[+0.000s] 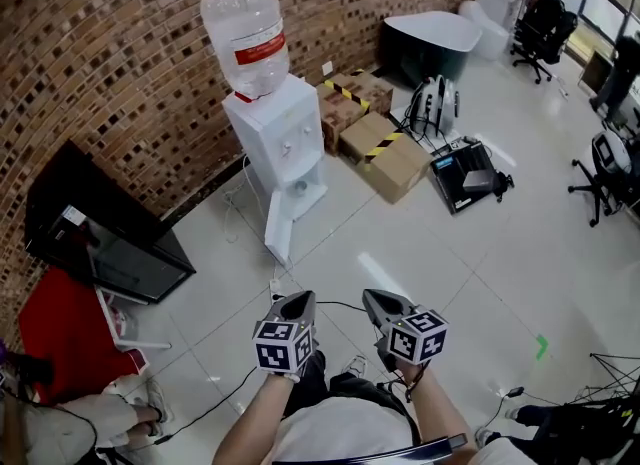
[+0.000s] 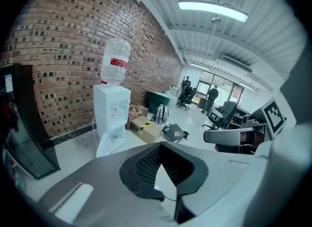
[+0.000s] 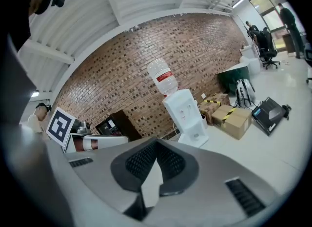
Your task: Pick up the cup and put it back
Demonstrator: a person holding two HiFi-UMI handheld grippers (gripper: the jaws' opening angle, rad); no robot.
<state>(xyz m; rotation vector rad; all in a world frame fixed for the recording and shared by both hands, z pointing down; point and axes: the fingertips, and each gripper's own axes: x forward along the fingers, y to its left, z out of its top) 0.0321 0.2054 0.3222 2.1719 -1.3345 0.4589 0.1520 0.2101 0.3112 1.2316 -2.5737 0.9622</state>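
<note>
The left tongs (image 1: 300, 299) and the right tongs (image 1: 371, 297) were held side by side, close together but apart, low in the head view and well above the white tiled floor (image 1: 480, 253), both pointing towards the water dispenser (image 1: 277, 138). In the left gripper view the left tongs (image 2: 161, 145) were closed, their dark ribbed pads meeting at the tip with nothing between them. The right gripper view showed the right tongs (image 3: 156, 142) in the same way, pressed together and empty. The cup could not be made out in any view. The white dispenser stood against the brick wall (image 1: 120, 63), well away from both tongs. It carried an upturned clear bottle (image 1: 245, 33) with a red band, and its lower door (image 1: 279, 221) hung open. Just to the right of it lay cardboard boxes (image 1: 385, 153) striped with black and yellow tape. Beyond them were a backpack (image 1: 436, 103) and an open black case (image 1: 466, 175) on the floor. To the left of the dispenser a dark screen (image 1: 100, 238) leaned near the wall. A thin cable (image 1: 235, 218) ran across the tiles from the dispenser's foot. Office chairs (image 1: 545, 23) stood in the far right corner.
</note>
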